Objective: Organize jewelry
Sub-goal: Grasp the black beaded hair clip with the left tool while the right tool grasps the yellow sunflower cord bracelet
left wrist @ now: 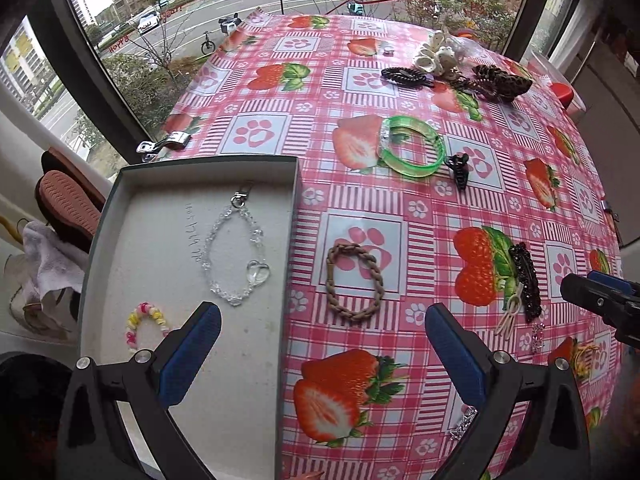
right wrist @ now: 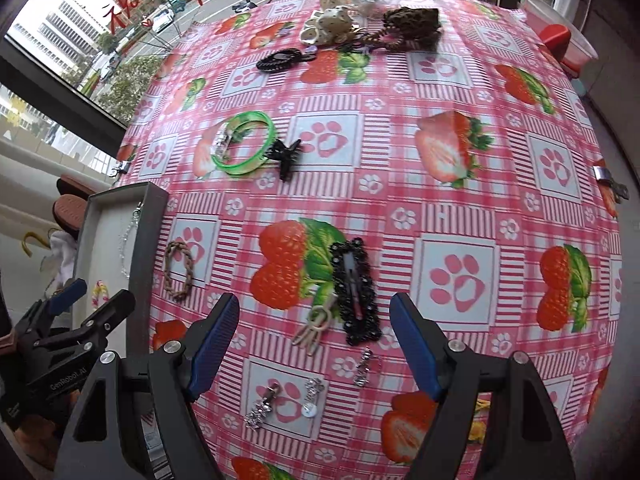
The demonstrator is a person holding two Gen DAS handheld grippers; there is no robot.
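A grey box stands at the table's left edge and holds a clear bead bracelet and a pink-yellow bead bracelet. My left gripper is open and empty, above the box's right wall and a brown braided band. My right gripper is open and empty, above a black beaded hair clip, a beige hair tie and small silver earrings. A green bangle and a small black claw clip lie further back.
The table has a pink strawberry-print cloth. At its far end lie a black spiral hair tie, a leopard scrunchie and cream scrunchies. Metal clips hold the cloth. A window is behind; shoes lie left.
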